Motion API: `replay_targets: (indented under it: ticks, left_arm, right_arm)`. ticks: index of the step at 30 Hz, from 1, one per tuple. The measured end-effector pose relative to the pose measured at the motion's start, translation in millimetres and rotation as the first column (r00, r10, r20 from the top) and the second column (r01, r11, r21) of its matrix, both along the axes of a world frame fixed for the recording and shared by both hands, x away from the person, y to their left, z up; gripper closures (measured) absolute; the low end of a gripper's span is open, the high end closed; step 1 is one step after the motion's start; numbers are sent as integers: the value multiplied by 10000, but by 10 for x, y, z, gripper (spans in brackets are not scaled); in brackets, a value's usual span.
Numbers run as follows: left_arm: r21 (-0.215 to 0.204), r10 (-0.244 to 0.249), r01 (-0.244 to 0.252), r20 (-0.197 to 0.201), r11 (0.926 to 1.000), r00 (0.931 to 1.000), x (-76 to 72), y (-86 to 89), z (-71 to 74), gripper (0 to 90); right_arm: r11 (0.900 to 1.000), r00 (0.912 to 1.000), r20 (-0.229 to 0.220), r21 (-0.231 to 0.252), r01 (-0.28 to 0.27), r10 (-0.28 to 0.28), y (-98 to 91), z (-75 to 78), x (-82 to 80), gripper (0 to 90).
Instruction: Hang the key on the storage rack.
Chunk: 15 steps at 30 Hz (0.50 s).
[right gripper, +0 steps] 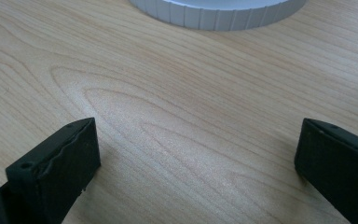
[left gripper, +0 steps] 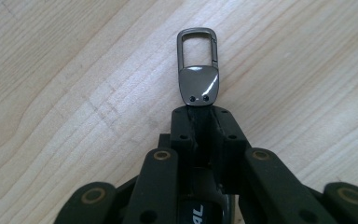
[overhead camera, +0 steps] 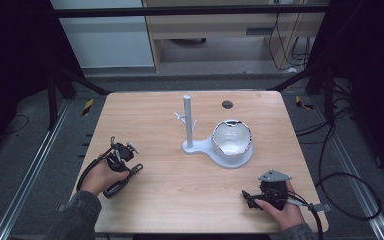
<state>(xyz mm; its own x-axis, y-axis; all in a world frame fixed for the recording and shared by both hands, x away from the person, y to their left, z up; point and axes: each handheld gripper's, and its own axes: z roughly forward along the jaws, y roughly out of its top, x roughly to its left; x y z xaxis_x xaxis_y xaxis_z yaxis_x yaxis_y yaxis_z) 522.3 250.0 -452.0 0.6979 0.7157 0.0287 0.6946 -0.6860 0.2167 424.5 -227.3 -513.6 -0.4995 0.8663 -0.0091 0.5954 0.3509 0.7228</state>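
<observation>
Spanning both grippers: wooden counter (overhead camera: pixel 180 170). Ahead of right gripper (right gripper: pixel 196 158), jaws spread, empty: grey hook stand (overhead camera: pixel 189 125) with bowl (overhead camera: pixel 231 137). Left gripper (left gripper: pixel 204 119) pinches carabiner keyring (left gripper: pixel 198 65) by its strap end; shallow hold, may slip.

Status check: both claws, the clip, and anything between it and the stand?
Left claw shut on dark metal clip, low over table. Right claw open, empty. Grey peg stand with bowl ahead, path clear.

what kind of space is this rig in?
Probably a lab data-collection bay, not a home: a bare wooden table on metal floor rails, loose cables on grey carpet, dark framing around it.
</observation>
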Motion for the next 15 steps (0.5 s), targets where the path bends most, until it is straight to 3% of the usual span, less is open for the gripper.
replay_targets:
  ticks: [15]
  left_arm:
    - [-659,-13,62,754,9978,9971,-168,104,155,803]
  right_arm:
    - [10000,10000,-4,2,2,-2,0,0,0,4]
